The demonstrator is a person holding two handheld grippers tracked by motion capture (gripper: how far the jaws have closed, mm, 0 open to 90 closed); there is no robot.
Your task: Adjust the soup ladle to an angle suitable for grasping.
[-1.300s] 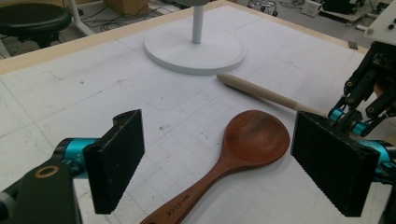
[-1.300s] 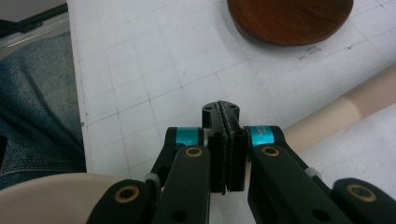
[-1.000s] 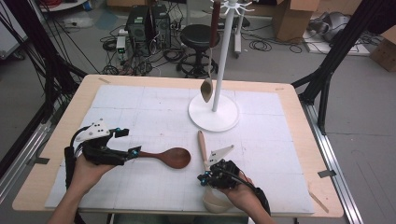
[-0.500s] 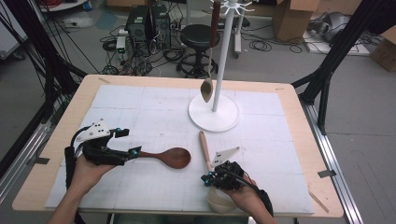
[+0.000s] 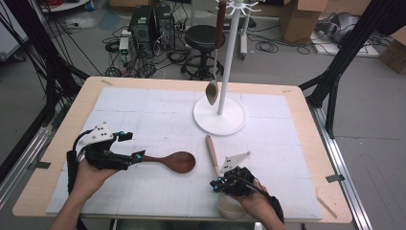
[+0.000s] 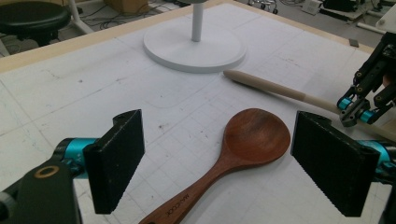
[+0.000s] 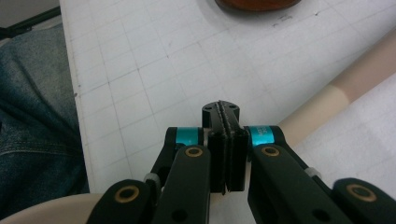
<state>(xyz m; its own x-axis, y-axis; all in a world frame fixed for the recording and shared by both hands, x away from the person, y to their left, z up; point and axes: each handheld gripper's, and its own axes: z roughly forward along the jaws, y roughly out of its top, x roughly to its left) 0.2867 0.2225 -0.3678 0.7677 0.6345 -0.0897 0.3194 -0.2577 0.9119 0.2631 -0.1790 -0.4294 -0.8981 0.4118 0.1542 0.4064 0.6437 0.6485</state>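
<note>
A dark brown wooden spoon (image 5: 178, 161) lies on the white mat, bowl to the right. My left gripper (image 5: 132, 146) is at its handle end. In the left gripper view the jaws (image 6: 224, 163) stand open wide on either side of the handle without touching it, and the spoon's bowl (image 6: 257, 135) lies just ahead. A pale utensil with a wooden handle (image 5: 210, 149) lies to the right of the spoon. My right gripper (image 5: 218, 184) sits low beside it, and its jaws (image 7: 226, 119) are shut together with nothing between them. The beige handle (image 7: 327, 107) runs just past them.
A white hook stand (image 5: 219, 116) rises at the mat's far middle, and a spoon (image 5: 212, 91) hangs from it over the base. The wooden table edge (image 5: 297, 218) is close behind my right hand. A stool (image 5: 203, 38) and boxes stand beyond the table.
My right hand has edged slightly toward the near right. The left hand and the wooden spoon have stayed where they were.
</note>
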